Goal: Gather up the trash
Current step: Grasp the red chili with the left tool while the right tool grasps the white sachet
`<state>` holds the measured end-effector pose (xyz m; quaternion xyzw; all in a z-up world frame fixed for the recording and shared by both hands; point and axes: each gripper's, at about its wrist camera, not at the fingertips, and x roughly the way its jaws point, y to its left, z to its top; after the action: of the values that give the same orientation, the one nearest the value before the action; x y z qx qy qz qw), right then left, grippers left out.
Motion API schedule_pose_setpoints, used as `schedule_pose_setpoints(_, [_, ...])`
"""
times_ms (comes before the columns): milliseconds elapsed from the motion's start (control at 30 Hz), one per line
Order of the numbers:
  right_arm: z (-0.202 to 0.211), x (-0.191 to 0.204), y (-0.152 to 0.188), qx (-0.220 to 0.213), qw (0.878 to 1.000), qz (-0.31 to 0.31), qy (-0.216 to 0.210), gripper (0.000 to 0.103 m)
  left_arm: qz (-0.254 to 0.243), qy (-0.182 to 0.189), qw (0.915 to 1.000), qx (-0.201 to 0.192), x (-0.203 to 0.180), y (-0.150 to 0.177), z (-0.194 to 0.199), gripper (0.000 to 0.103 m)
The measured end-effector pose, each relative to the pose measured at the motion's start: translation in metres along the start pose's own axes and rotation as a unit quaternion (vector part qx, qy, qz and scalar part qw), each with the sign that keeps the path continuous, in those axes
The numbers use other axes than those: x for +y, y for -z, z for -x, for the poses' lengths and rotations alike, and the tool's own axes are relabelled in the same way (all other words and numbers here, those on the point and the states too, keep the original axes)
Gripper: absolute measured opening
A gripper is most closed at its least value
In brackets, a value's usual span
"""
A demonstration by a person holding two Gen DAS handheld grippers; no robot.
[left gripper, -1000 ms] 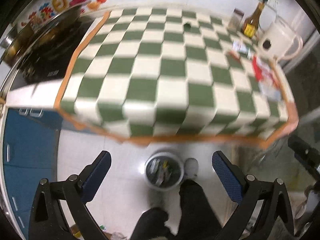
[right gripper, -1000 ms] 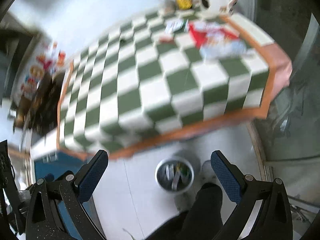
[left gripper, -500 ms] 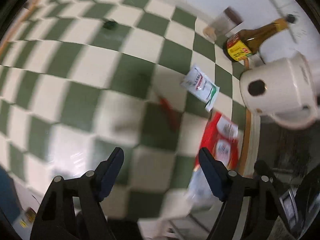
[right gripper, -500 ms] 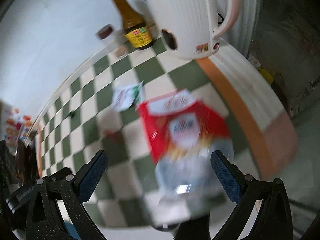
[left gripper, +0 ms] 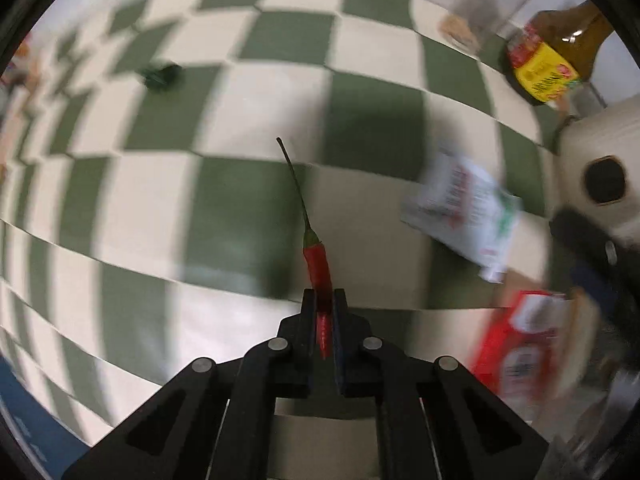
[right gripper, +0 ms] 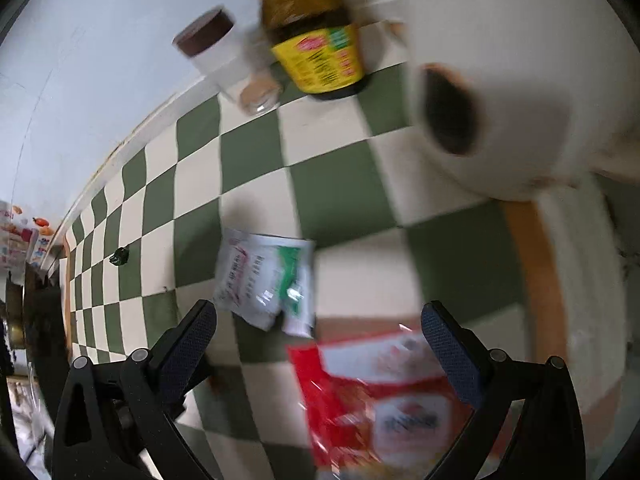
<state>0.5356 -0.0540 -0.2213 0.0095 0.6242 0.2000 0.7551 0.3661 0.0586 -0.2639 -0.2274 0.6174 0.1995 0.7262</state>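
Note:
My left gripper [left gripper: 324, 300] is shut on a red chili pepper [left gripper: 318, 268], whose thin green stem points away over the green-and-white checked tablecloth [left gripper: 256, 92]. A white-and-green sachet [left gripper: 464, 204] lies to its right; it also shows in the right wrist view [right gripper: 266, 280]. A red-and-white snack bag [right gripper: 384, 396] lies under my open, empty right gripper [right gripper: 318, 332], between its fingers. The bag also shows at the left wrist view's lower right [left gripper: 520, 344]. A small dark green scrap [left gripper: 162, 76] lies far left.
A brown sauce bottle with a yellow label [right gripper: 316, 40], a brown-lidded jar [right gripper: 228, 60] and a white kettle [right gripper: 520, 80] stand at the table's back right by the wall. The table's orange-trimmed edge [right gripper: 536, 272] runs on the right.
Both grippers moved from above the floor bin in over the table. My left gripper closed on the red chili pepper. My right gripper came closer over the red bag and sachet.

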Motion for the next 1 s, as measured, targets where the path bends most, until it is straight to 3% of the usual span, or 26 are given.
schedule_pose_setpoints(100, [-0.032,0.028,-0.006,0.015,0.999,0.040,0.029,0.096,-0.011,-0.050,0.9984,-0.025,0.024,0.004,0.009,0.004])
schedule_pose_setpoints(133, [-0.042,0.035,-0.006,0.026,0.997,0.053,0.045,0.090,-0.011,-0.062,0.9975,-0.030,0.033,0.005,0.012,0.004])
schedule_pose_setpoints(200, [-0.049,0.054,-0.004,0.009,0.994,0.086,0.073,0.073,-0.008,-0.076,0.9963,-0.039,0.048,0.007,0.019,0.004])
schedule_pose_setpoints(267, [-0.052,0.073,0.001,-0.004,0.988,0.115,0.098,0.026,-0.002,-0.082,0.9954,-0.049,0.061,0.013,0.027,0.003])
schedule_pose_setpoints(300, [-0.054,0.077,0.003,-0.003,0.989,0.117,0.089,0.008,-0.002,-0.086,0.9947,-0.056,0.066,0.018,0.033,0.000])
schedule_pose_setpoints(333, [-0.054,0.081,0.006,-0.001,0.990,0.115,0.078,0.000,-0.002,-0.091,0.9938,-0.064,0.072,0.024,0.040,0.000])
schedule_pose_setpoints(467, [-0.037,0.097,0.027,-0.023,0.990,0.124,0.056,0.000,-0.008,-0.101,0.9900,-0.098,0.075,0.044,0.063,0.000])
schedule_pose_setpoints(667, [0.036,0.107,0.090,-0.071,0.991,0.116,0.013,0.000,-0.013,-0.069,0.9886,-0.133,0.108,0.100,0.103,0.000])
schedule_pose_setpoints(867, [0.110,0.101,0.200,-0.101,0.991,0.092,-0.014,0.000,-0.042,-0.017,0.9853,-0.165,0.143,0.171,0.134,0.000])
schedule_pose_setpoints(1000, [0.140,0.086,0.295,-0.107,0.992,0.060,-0.014,0.000,-0.054,0.017,0.9862,-0.155,0.170,0.220,0.137,0.001])
